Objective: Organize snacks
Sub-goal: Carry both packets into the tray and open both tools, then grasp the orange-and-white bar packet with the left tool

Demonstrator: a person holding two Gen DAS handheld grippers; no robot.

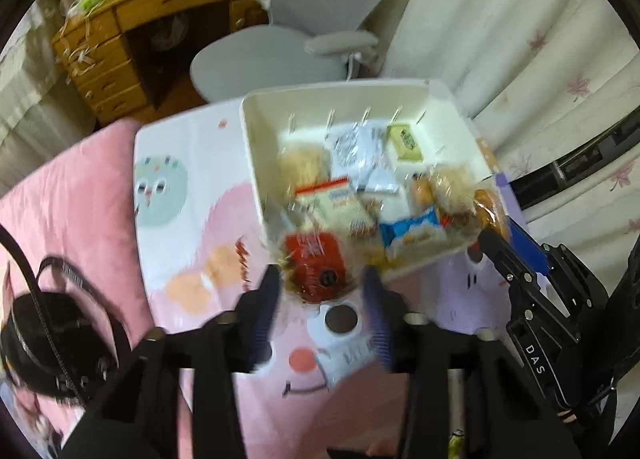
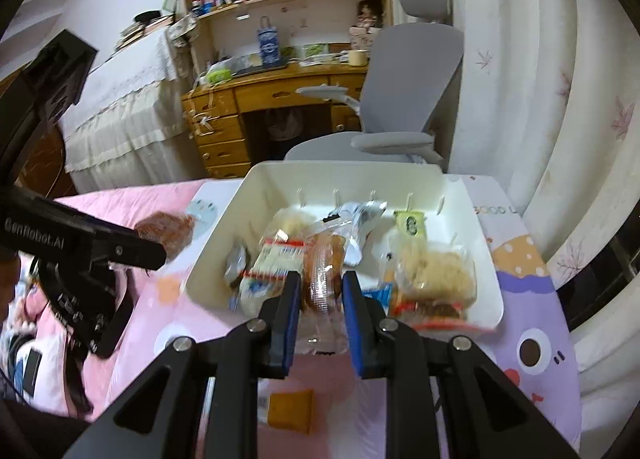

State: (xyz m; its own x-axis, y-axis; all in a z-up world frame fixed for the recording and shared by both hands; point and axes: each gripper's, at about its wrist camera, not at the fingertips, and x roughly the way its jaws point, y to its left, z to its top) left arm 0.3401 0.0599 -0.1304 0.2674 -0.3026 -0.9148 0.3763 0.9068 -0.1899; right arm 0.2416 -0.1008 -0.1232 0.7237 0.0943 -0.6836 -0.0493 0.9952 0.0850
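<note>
A white bin (image 1: 256, 147) (image 2: 486, 267) stands on the cartoon-print cloth and holds several wrapped snacks. My left gripper (image 1: 322, 283) holds a red-labelled clear snack pack (image 1: 316, 259) between its blue pads, just outside the bin's near rim; the view is blurred. My right gripper (image 2: 320, 291) is shut on a clear pack of brown pastries (image 2: 324, 271) at the bin's near edge. In the right wrist view the left gripper (image 2: 156, 253) appears at the left with its snack (image 2: 166, 229). The right gripper shows in the left wrist view (image 1: 496, 247).
An orange snack packet (image 2: 290, 411) lies on the cloth below my right gripper. A black strapped bag (image 1: 44, 339) sits on the pink bedding at left. A grey office chair (image 2: 400, 99) and a wooden desk (image 2: 256, 99) stand behind the bin.
</note>
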